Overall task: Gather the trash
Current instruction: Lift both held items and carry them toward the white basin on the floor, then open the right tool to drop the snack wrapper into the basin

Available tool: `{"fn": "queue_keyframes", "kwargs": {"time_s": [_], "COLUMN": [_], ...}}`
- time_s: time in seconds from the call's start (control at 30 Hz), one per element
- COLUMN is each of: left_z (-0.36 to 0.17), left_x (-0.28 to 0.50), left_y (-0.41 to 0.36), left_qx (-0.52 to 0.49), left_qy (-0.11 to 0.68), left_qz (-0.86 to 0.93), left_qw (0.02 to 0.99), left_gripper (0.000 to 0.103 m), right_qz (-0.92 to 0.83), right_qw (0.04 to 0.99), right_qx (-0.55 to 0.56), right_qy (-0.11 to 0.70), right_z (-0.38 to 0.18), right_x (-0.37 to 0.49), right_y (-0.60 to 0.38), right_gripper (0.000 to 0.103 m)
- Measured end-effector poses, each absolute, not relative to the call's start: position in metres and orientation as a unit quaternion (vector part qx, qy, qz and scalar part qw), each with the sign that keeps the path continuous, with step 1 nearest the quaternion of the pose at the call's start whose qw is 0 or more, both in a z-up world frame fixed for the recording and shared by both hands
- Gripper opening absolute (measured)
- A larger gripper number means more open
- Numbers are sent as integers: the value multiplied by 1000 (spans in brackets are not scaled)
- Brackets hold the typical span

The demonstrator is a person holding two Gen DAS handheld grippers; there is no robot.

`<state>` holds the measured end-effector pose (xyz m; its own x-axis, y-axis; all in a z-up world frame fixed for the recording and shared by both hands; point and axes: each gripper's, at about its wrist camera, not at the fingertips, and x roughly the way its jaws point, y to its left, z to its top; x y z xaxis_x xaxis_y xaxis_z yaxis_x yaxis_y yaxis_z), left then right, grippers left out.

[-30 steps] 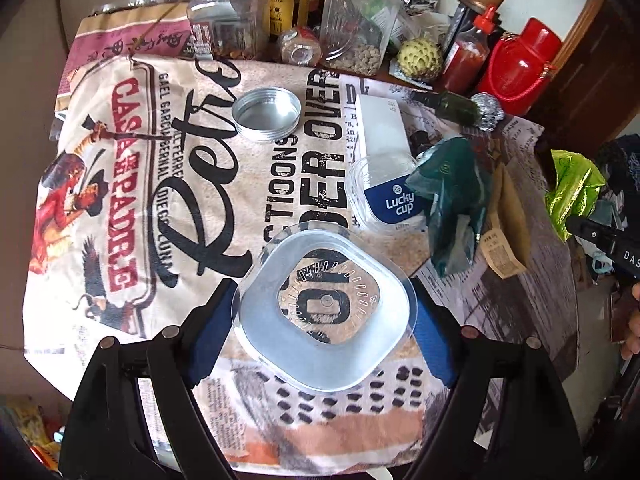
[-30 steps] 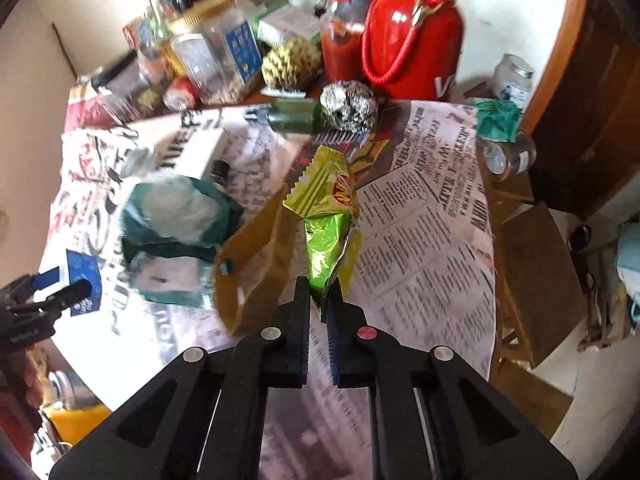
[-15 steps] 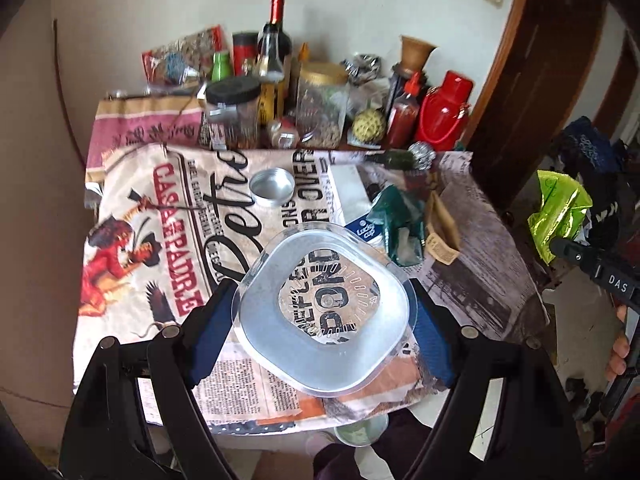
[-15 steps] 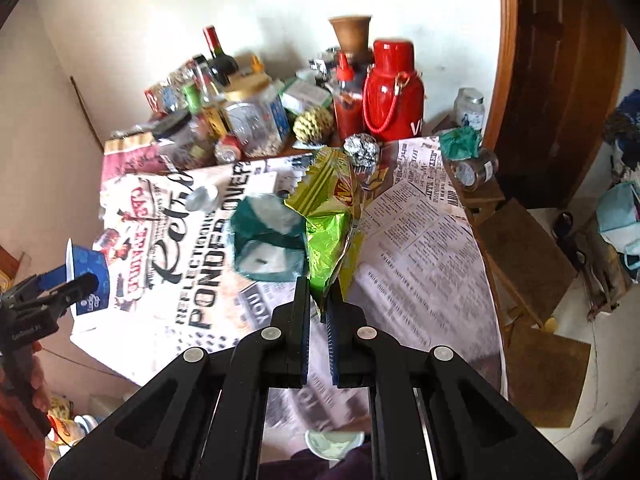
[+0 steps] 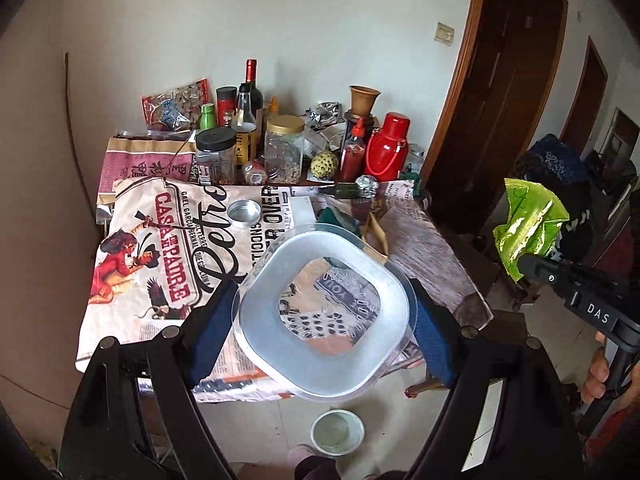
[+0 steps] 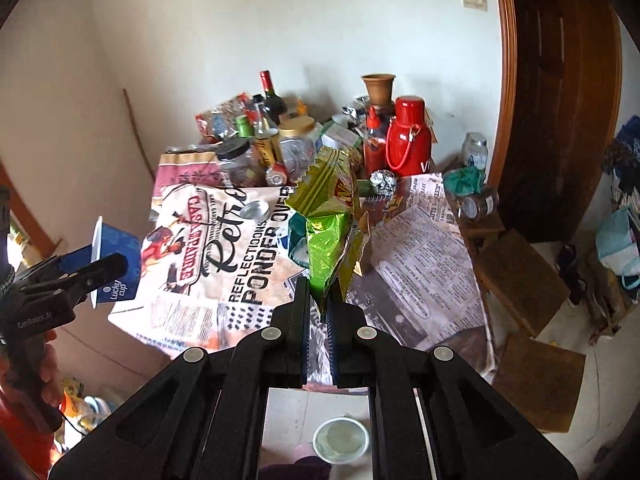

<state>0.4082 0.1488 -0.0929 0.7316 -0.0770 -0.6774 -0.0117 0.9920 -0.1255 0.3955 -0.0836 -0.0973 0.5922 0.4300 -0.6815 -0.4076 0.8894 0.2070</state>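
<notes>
Both grippers are sitting higher and farther back from the tabletop [image 5: 132, 320] than a second ago. The left gripper [image 5: 324, 312] is clasping an empty clear plastic cup [image 5: 324, 364]; the right gripper [image 6: 318, 300] is clenching a green snack wrapper [image 6: 326, 240]. A white bowl [image 6: 340, 440] is sitting on the floor below.

Both tools are matte black plastic, each a forked frame of angled struts studded with round silver screw heads. The left hand-held gripper [image 5: 324, 312] carries blue ribbed pads on the inner faces of its fingers [image 5: 210, 330], and the right hand-held gripper [image 6: 319, 300] has the same blue-edged pads. Seen at three o'clock from the left one, the right tool's black bar bears white "DAS" lettering.
</notes>
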Motion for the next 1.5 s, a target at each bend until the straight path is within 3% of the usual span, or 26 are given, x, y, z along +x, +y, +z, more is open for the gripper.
{"fn": "queue_keyframes", "kwargs": {"time_s": [0.47,0.77,1.13,1.5], "left_z": [-102,-144,-265,-438], "left_x": [307,274,291,329], "left_y": [47,32,47,65], "left_qx": [-106,-123,-132,-127], "left_qy": [369,427,533,602], "left_qz": [21,42,39,29], "left_qw": [923,895,835,788], "left_gripper": [82,82,82,82], "right_qz": [295,320,317,277], "right_qw": [868,837,782,733], "right_qx": [-22,-17,-7,-11], "right_qy": [399,444,536,622], "right_z": [-113,-154,-257,-442], "right_x": [316,298,311,321], "right_y": [-141,-146,-120,-95], "right_gripper": [7,7,7,7]}}
